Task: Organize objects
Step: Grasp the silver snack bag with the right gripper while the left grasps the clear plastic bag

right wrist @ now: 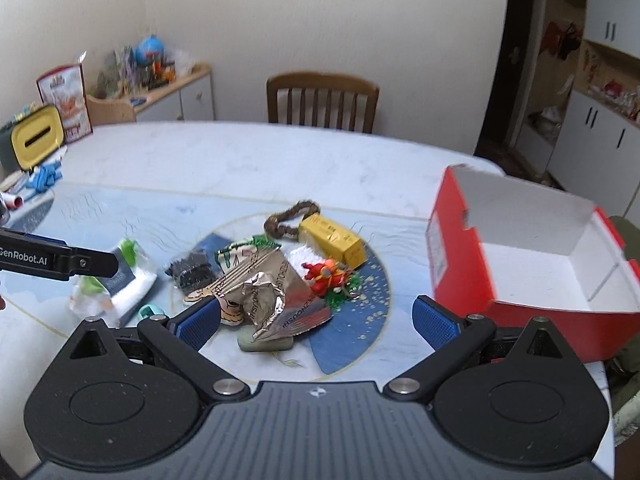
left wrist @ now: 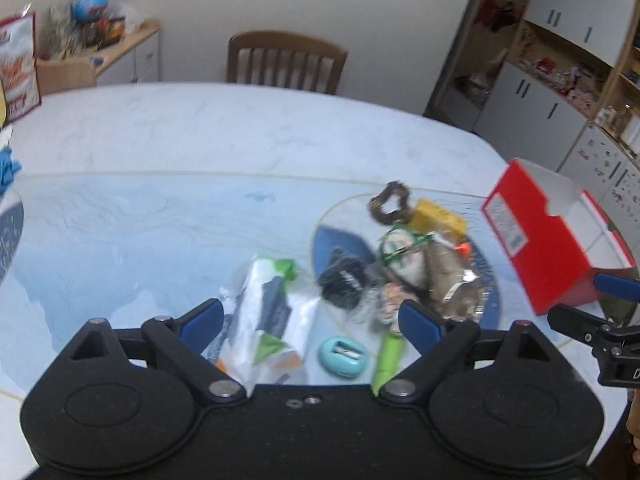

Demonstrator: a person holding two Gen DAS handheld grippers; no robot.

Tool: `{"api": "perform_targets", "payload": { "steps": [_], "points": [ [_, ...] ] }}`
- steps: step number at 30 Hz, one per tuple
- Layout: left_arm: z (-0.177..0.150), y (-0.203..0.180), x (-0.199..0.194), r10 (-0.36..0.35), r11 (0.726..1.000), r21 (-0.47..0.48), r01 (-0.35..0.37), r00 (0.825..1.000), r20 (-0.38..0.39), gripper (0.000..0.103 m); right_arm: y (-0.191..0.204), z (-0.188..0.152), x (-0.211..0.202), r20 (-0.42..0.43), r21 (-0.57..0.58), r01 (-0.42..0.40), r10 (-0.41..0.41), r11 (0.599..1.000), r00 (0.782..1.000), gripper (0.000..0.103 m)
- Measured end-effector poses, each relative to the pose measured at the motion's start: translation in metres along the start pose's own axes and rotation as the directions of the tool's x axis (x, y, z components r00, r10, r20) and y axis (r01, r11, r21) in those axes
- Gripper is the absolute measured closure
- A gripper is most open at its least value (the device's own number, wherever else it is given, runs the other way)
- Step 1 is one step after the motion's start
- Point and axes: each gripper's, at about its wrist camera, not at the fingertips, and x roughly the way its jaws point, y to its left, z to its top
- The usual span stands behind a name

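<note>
Evidently both tools hung spread and empty, the left tool (left wrist: 310, 314) over the wrapped packet (left wrist: 264, 312), the right tool (right wrist: 318, 318) over the foil wrapper (right wrist: 272, 292), beside the empty red box (right wrist: 532, 248) awaiting the clutter.

A home dining room. A large oval table with a pale marbled top and a blue-patterned cover (right wrist: 132, 216) fills the middle. At 12 o'clock a brown wooden slat-backed chair (right wrist: 322, 100) stands against a plain cream wall. At 10 o'clock a low light-wood sideboard with white doors (right wrist: 188, 92) carries a blue globe (right wrist: 149, 49) and cluttered knick-knacks. At 2 o'clock stand tall wood-framed shelves with white cupboard doors (left wrist: 532, 104), stuffed with household oddments.
</note>
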Motion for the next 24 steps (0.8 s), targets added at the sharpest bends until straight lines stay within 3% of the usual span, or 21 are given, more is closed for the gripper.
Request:
{"api": "perform_targets", "payload": {
  "steps": [9,19,24],
  "points": [
    [-0.003,0.023,0.026,0.035,0.999,0.001,-0.035,0.999,-0.038,0.011,0.005,0.008,0.057,-0.091,-0.086,-0.042,0.034,0.995,0.995,0.001],
    [-0.003,0.030,0.042,0.016,0.999,0.031,-0.014,0.997,-0.069,0.017,0.015,0.018,0.099,-0.166,-0.116,-0.088,0.068,0.989,0.984,0.006],
    [-0.006,0.034,0.048,0.005,1.000,0.031,-0.002,0.996,-0.088,0.026,0.020,0.021,0.112,-0.191,-0.134,-0.115,0.088,0.984,0.978,0.018]
  ]
}}
